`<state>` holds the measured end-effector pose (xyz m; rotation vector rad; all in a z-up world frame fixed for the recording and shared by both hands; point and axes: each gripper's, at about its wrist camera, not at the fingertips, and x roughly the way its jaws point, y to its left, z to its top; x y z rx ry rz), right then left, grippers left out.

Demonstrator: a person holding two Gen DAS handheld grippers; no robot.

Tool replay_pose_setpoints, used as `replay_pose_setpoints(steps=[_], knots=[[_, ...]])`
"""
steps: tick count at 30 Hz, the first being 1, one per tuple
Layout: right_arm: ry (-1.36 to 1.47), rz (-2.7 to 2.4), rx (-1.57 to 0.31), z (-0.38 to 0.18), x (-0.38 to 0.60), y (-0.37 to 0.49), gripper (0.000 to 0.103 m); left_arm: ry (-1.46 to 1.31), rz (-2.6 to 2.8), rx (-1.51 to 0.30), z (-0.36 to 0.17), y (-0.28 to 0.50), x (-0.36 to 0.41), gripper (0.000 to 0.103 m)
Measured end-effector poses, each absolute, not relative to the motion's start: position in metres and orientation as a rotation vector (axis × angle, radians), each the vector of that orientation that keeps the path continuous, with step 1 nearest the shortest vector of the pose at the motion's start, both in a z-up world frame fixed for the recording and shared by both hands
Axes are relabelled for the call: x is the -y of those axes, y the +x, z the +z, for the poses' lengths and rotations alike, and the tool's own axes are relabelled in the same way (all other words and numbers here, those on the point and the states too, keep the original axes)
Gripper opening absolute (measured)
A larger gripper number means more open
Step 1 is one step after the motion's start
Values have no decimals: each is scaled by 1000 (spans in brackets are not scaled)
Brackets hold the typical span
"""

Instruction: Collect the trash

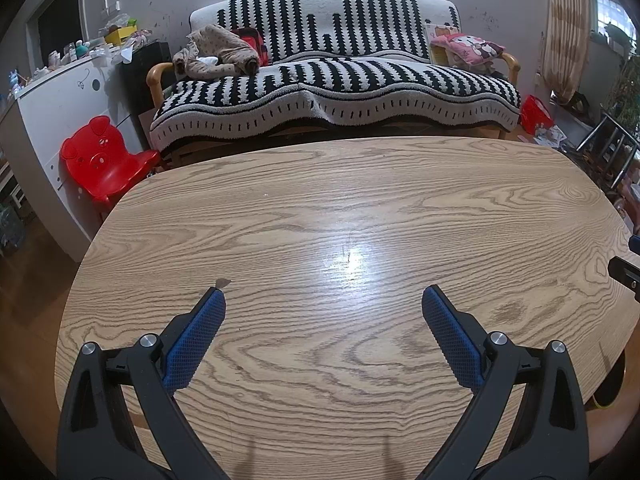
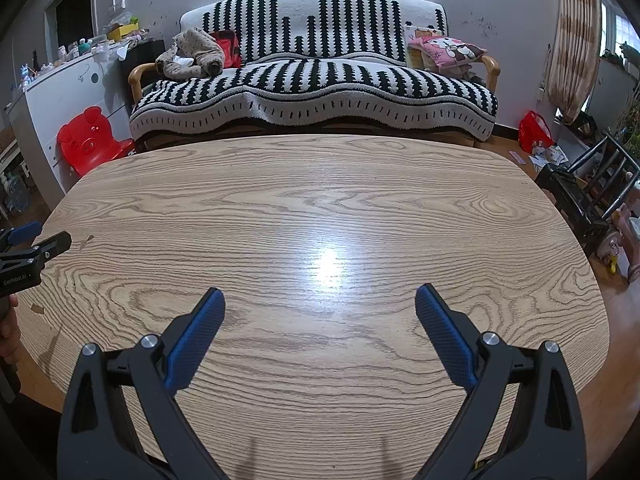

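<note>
Both grippers hover over a wood-grain oval table (image 1: 320, 208), also in the right wrist view (image 2: 320, 200). My left gripper (image 1: 323, 294) is open and empty, its blue pads wide apart. A tiny brown scrap (image 1: 222, 282) lies on the table just beyond its left fingertip; the same scrap shows in the right wrist view (image 2: 86, 241). Another small brown scrap (image 2: 38, 309) lies near the table's left edge. My right gripper (image 2: 320, 294) is open and empty. The left gripper also shows at the left edge of the right wrist view (image 2: 44, 244).
A black-and-white striped sofa (image 1: 332, 92) stands behind the table with clothes and a pink pillow on it. A red child's chair (image 1: 106, 160) and a white cabinet (image 1: 60, 112) are at the left. A black chair (image 2: 588, 192) and floor clutter are at the right.
</note>
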<state>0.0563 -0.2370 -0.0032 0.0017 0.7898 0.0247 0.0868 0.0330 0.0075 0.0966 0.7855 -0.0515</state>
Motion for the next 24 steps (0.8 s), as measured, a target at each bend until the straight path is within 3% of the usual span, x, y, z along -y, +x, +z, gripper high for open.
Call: replay_pose_setpoints(steps=[24], knots=[[0, 25, -790, -3, 237, 55, 92, 98, -65, -800, 0, 84, -34, 96]])
